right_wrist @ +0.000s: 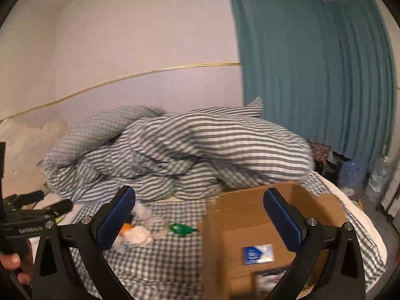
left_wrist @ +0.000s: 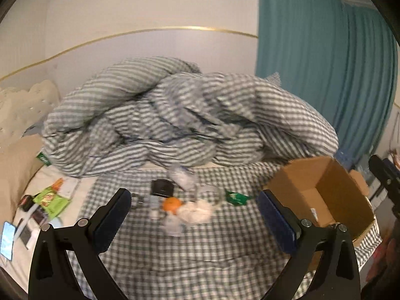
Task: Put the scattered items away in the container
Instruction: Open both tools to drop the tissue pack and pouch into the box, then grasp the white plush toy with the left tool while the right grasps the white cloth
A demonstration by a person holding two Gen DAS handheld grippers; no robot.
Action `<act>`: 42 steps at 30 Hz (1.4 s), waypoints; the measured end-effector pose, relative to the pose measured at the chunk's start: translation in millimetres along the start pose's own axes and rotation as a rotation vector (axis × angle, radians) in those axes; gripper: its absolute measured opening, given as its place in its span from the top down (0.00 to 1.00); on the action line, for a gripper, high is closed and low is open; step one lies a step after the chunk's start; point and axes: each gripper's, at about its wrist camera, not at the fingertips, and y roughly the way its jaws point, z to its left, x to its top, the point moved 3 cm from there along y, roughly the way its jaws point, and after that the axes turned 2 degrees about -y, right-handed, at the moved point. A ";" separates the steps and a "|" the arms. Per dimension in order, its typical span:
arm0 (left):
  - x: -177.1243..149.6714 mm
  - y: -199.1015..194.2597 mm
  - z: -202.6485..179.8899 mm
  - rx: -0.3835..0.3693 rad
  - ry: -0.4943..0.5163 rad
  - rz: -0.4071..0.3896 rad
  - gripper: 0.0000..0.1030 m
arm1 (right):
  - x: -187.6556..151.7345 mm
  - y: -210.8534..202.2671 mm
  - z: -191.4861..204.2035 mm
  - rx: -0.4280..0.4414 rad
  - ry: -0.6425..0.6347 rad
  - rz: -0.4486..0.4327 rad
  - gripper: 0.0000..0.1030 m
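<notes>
An open cardboard box (left_wrist: 332, 195) stands on the checked bedsheet at the right; in the right wrist view the box (right_wrist: 250, 215) holds a blue-and-white packet (right_wrist: 257, 253). Scattered on the sheet are an orange (left_wrist: 172, 203), crumpled white tissues (left_wrist: 197, 210), a green wrapper (left_wrist: 236, 197), a black case (left_wrist: 162, 187) and clear plastic (left_wrist: 182, 176). My left gripper (left_wrist: 193, 215) is open and empty above the litter. My right gripper (right_wrist: 200, 212) is open and empty at the box's left wall. The green wrapper (right_wrist: 181, 228) and tissues (right_wrist: 137, 235) show left of the box.
A heaped striped duvet (left_wrist: 180, 120) fills the back of the bed. At the left edge lie a green snack bag (left_wrist: 50, 200), a phone (left_wrist: 7, 240) and small dark items. A teal curtain (left_wrist: 325, 62) hangs at the right, with water bottles (right_wrist: 352, 172) on the floor.
</notes>
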 end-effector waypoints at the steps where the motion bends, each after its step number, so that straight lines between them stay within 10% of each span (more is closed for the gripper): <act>1: -0.7 -5.2 9.0 0.006 -0.008 -0.008 0.00 | 2.1 2.2 9.8 0.011 -0.012 0.003 0.00; 13: -14.5 -19.3 106.6 0.109 -0.114 -0.013 0.00 | 0.3 24.8 94.2 0.140 -0.090 0.049 0.00; 42: -107.4 193.5 70.5 0.066 -0.083 0.290 0.00 | -76.1 175.2 84.4 0.074 -0.082 0.280 0.00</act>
